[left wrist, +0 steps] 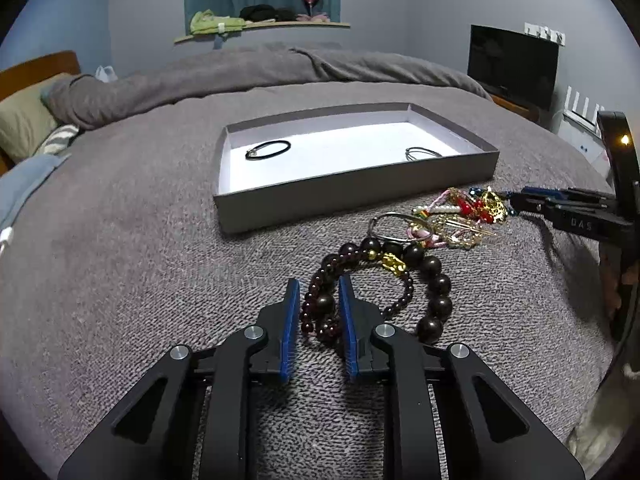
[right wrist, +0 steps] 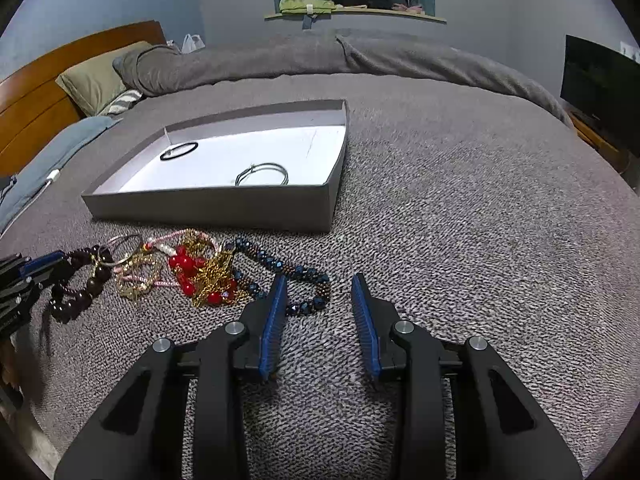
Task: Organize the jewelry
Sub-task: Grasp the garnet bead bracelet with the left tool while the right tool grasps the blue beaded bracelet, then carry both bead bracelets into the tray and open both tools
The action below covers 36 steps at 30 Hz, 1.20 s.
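My left gripper [left wrist: 320, 290] is shut on a dark red small-bead bracelet [left wrist: 320, 320], which overlaps a large dark-bead bracelet [left wrist: 436, 284] with a gold charm. To their right lies a tangle of gold chains, red beads and pink cords [left wrist: 460, 216] [right wrist: 192, 272], with a silver hoop [left wrist: 390, 226] beside it. My right gripper [right wrist: 319, 280] stands open on the blanket. A blue bead bracelet [right wrist: 280, 266] runs past its left finger, and only the bracelet's end lies in the gap. The grey tray [left wrist: 352, 184] [right wrist: 208, 208] holds a black cord bracelet [left wrist: 268, 149] and a silver bangle [right wrist: 262, 174].
Everything rests on a bed with a grey knitted blanket [right wrist: 460, 220]. A rolled grey duvet [left wrist: 280, 68] lies behind the tray. Pillows [right wrist: 96, 76] and a wooden headboard [right wrist: 36, 100] are at the left, and a dark screen [left wrist: 512, 64] is at the right.
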### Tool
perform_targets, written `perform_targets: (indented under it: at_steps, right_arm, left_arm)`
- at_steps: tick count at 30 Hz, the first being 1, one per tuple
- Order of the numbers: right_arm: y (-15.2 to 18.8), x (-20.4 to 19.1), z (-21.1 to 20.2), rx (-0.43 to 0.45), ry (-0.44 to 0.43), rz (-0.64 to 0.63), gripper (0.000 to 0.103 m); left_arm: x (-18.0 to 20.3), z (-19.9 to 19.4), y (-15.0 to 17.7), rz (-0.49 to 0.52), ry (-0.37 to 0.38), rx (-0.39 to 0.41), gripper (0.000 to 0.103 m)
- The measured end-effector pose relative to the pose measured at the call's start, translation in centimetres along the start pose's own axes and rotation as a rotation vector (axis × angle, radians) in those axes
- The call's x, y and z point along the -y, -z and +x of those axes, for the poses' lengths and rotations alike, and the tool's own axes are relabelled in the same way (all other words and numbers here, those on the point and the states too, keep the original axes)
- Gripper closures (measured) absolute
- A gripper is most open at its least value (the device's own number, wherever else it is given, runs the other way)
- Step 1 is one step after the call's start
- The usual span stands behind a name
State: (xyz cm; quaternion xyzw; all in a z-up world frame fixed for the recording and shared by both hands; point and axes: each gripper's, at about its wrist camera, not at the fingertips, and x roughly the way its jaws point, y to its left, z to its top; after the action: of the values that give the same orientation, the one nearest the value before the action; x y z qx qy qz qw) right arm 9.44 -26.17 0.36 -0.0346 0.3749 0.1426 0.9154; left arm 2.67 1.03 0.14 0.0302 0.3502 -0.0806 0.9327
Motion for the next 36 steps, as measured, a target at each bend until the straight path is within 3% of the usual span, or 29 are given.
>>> perform_targets:
  at_steps: [3,8,9,24,32,36]
  right_arm:
    - [-0.1,-0.1,0.2,-0.008,-0.006,-0.006,0.071]
    - [-0.1,-0.8,0.1,-0.003,-0.009,-0.031,0.096]
    - [-0.1,-0.9,-0.1,0.007,-0.007,-0.032,0.096]
    - [-2.2,-0.1,-4.8,0.186,0.011,-0.007,0.096]
    - [-7.3,-0.3,-6.7,0.291,0.051,-0.029,0.096]
    - [-10.3,-0.6,-6.2,0.314,0.039,-0.033,0.096]
  left_arm:
    - [-0.3,0.0,-0.1,-0.018,0.024,-0.009,0.09]
    - [0.0,-0.2,-0.1,-0.007,0.011,0.004,0.093]
    - [0.0,-0.3,-0.1,-0.006,0.009,0.008,0.097]
    - [-0.1,-3.7,-2.7,-0.013,0.027,0.142,0.097]
    - [-0.2,-4.2,-9.2,0.001,0.016,0.227,0.097]
    - [-0.8,-2.4,-12.7,-0.049,0.062,0.234,0.097]
